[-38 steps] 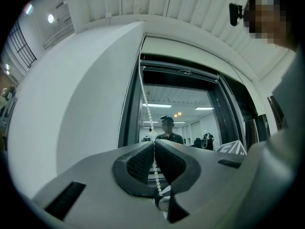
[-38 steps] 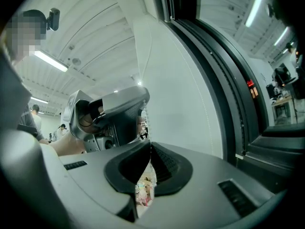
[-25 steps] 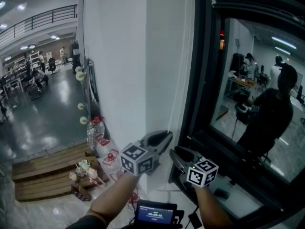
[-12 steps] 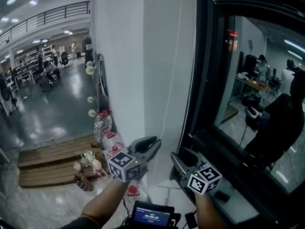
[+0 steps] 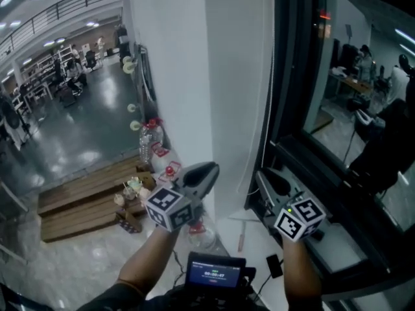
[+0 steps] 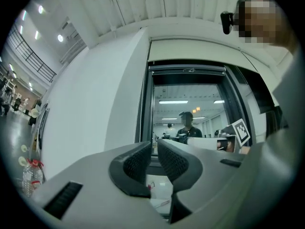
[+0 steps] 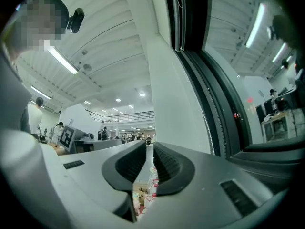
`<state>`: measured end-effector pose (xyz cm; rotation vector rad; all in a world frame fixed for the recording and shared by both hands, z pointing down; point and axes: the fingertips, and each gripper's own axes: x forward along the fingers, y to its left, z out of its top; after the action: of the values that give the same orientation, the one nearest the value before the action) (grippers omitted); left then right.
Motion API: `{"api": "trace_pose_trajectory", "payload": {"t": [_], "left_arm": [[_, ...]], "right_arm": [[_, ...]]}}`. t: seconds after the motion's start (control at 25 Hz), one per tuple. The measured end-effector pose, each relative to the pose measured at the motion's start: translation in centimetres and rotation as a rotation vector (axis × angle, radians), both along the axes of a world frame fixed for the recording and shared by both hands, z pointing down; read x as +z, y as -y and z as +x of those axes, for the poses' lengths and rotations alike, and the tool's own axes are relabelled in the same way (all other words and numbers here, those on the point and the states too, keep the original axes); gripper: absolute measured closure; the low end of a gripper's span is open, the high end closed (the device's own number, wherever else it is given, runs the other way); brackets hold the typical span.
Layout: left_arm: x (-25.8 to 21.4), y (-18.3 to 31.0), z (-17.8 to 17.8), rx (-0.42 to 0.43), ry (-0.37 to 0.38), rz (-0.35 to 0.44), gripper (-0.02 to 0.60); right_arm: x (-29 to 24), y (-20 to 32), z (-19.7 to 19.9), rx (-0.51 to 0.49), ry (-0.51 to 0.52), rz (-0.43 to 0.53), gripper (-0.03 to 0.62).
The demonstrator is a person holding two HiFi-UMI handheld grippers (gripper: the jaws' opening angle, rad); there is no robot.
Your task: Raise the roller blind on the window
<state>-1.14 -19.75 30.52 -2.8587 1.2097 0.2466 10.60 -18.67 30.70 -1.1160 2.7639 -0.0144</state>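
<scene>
Two claws were held low before the window (image 5: 353,102). The left claw (image 5: 205,171) stood open by a slit with nothing between its jaws, while the right claw (image 5: 270,177) had just been closing, its jaws a narrow gap apart and empty. The blind's cord (image 5: 266,102) hung beside the dark window frame, above both claws.

Open-plan office or lab hall.
Shown by a railed mezzanine (image 5: 61,6), desks (image 5: 40,86) with people (image 5: 72,75) at work, a glossy floor (image 5: 71,141), another staffed table (image 5: 345,78) behind the window (image 5: 337,118).
</scene>
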Motion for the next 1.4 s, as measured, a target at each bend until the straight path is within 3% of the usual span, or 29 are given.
{"api": "trace_pose_trajectory", "payload": {"t": [0.16,0.44,0.68,0.96,1.4], "left_arm": [[1.4,-2.9,-2.1,0.044,0.010,-0.012,0.581],[2.6,-8.3,-6.2,0.108,0.025,-0.007,0.584],[3.2,-13.1,-7.4,0.172,0.043,-0.017,0.586],[3.5,-15.8,-7.9,0.143,0.074,-0.024,0.586],[4.7,-18.0,-4.2,0.098,0.062,-0.042,0.586]], "right_arm": [[0.2,-3.0,-0.3,0.079,0.017,-0.011,0.568],[0.2,-9.2,-2.7,0.172,0.014,0.011,0.582],[0.6,-15.1,-4.2,0.231,-0.008,-0.004,0.582],[0.0,-18.2,-4.7,0.212,0.004,0.012,0.583],[1.5,-20.1,-1.5,0.159,-0.025,-0.013,0.583]]}}
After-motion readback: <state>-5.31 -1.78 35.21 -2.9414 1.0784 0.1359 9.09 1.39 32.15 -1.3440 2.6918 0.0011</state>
